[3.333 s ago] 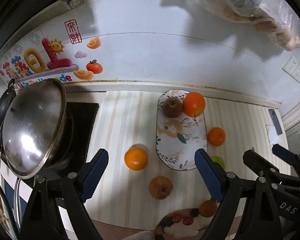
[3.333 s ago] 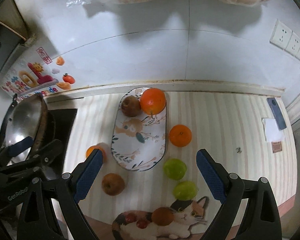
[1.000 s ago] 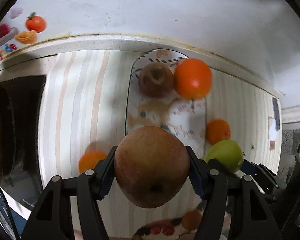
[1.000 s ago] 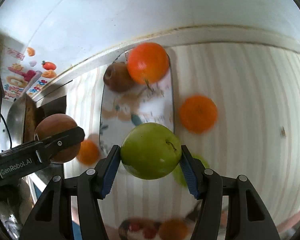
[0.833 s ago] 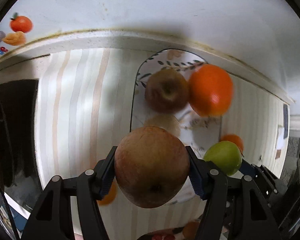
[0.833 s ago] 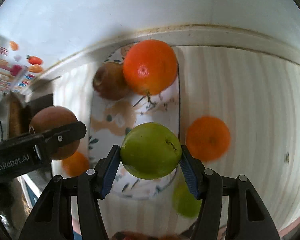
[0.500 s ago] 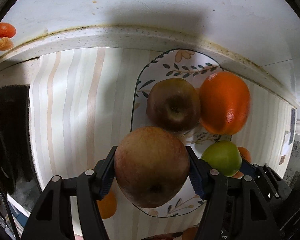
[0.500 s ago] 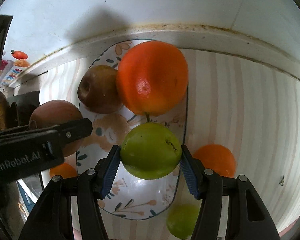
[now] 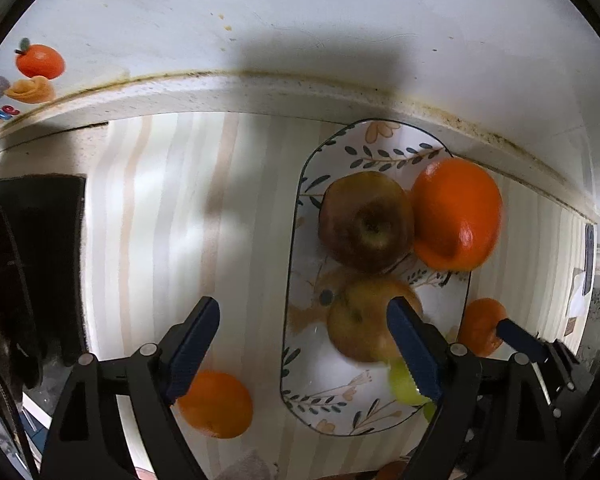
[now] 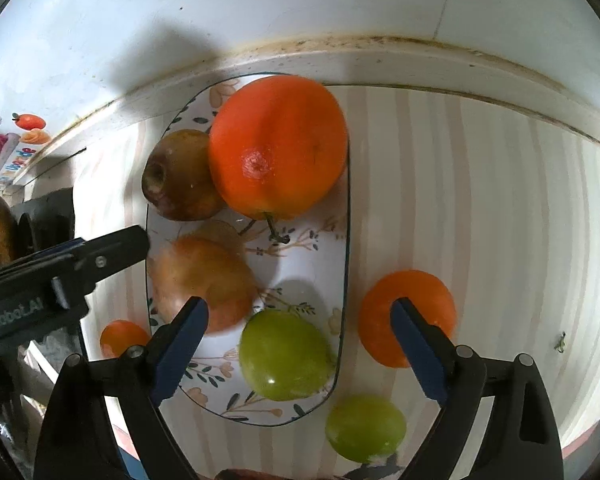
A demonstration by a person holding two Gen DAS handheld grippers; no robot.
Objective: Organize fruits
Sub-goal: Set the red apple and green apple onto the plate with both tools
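The red apple (image 9: 360, 320) and the green apple (image 10: 286, 354) lay loose on the oval plate (image 10: 342, 248), side by side in its near half, with the brown apple (image 10: 178, 176) and the big orange (image 10: 278, 146) touching at its far end. Your left gripper (image 9: 304, 344) and right gripper (image 10: 300, 340) had just been opening; both stood wide with nothing between the pads. On the counter (image 10: 480, 200) beside the plate sat two small oranges (image 10: 404, 304) (image 9: 216, 404), one on each side, and another green apple (image 10: 364, 428).

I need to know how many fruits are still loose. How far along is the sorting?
Done: four fruits lie in the plate, including the green apple and reddish apple. In hand: nothing; the left gripper and right gripper have just been opening, empty. Left: three visible on the counter.
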